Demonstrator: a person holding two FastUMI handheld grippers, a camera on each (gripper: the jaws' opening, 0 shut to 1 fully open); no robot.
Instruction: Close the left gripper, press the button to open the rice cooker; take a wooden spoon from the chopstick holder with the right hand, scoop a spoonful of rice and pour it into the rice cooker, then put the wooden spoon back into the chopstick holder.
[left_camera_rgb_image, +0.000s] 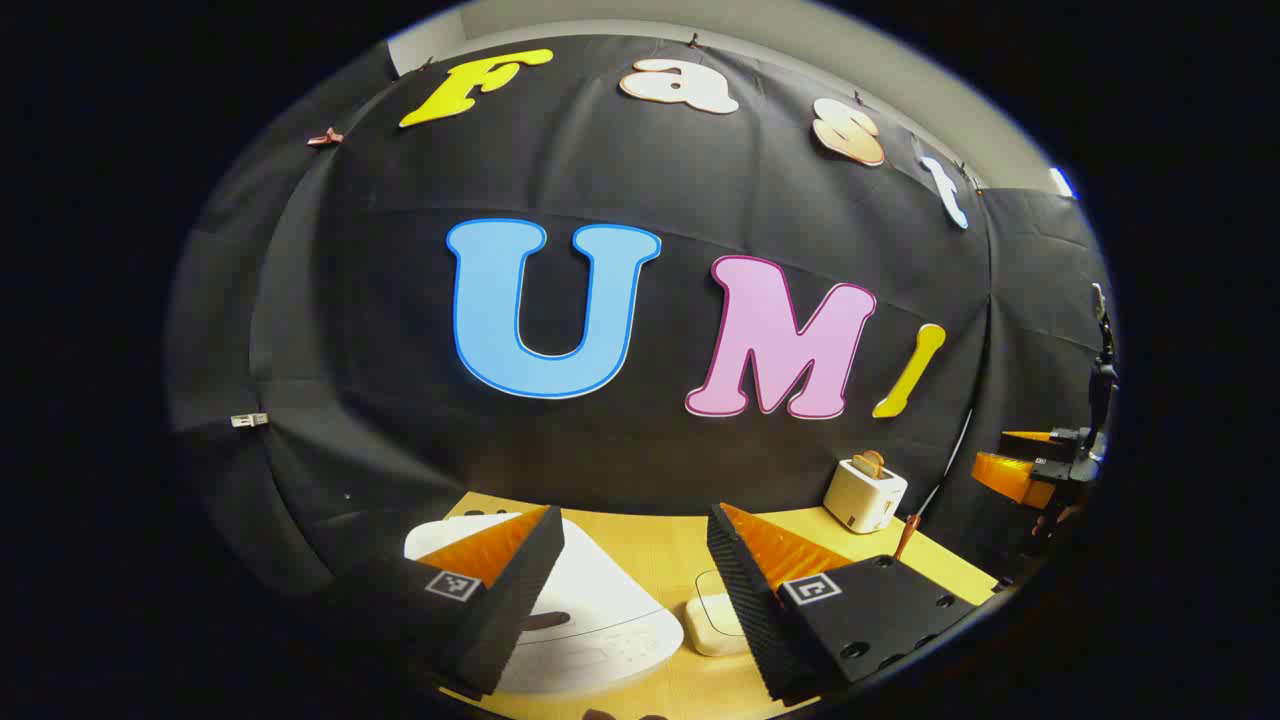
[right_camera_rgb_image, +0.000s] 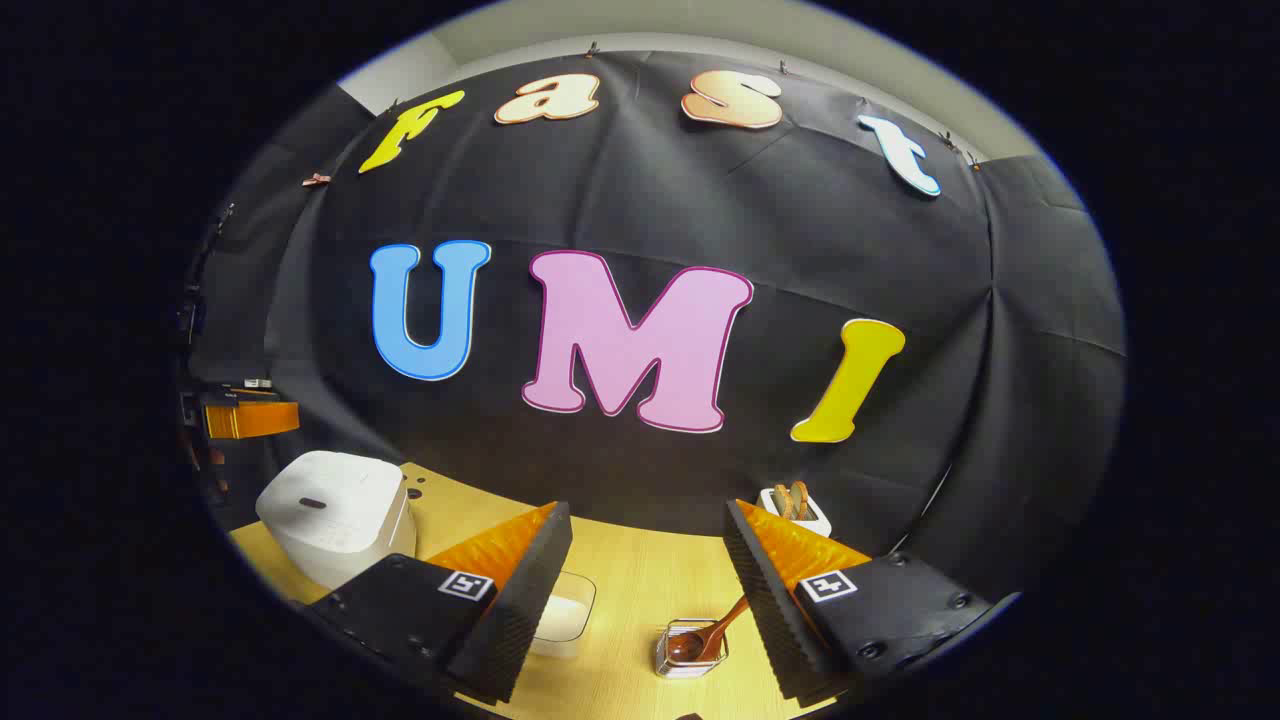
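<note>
The white rice cooker (left_camera_rgb_image: 590, 625) sits low in the left gripper view with its lid down, a dark oval button (left_camera_rgb_image: 545, 622) on top. My left gripper (left_camera_rgb_image: 635, 515) hangs open above it, touching nothing. In the right gripper view the cooker (right_camera_rgb_image: 335, 515) stands at the far left. A wooden spoon (right_camera_rgb_image: 700, 635) rests in the clear chopstick holder (right_camera_rgb_image: 688, 655) on the table. A container of white rice (right_camera_rgb_image: 565, 615) stands left of the holder. My right gripper (right_camera_rgb_image: 648, 510) is open above these two and holds nothing.
A white toaster (right_camera_rgb_image: 795, 510) with bread in its slots stands at the back of the wooden table (right_camera_rgb_image: 640, 570), near the black cloth wall. The toaster (left_camera_rgb_image: 865, 495) also shows to the right in the left gripper view, with the other gripper (left_camera_rgb_image: 1005, 458) beyond it.
</note>
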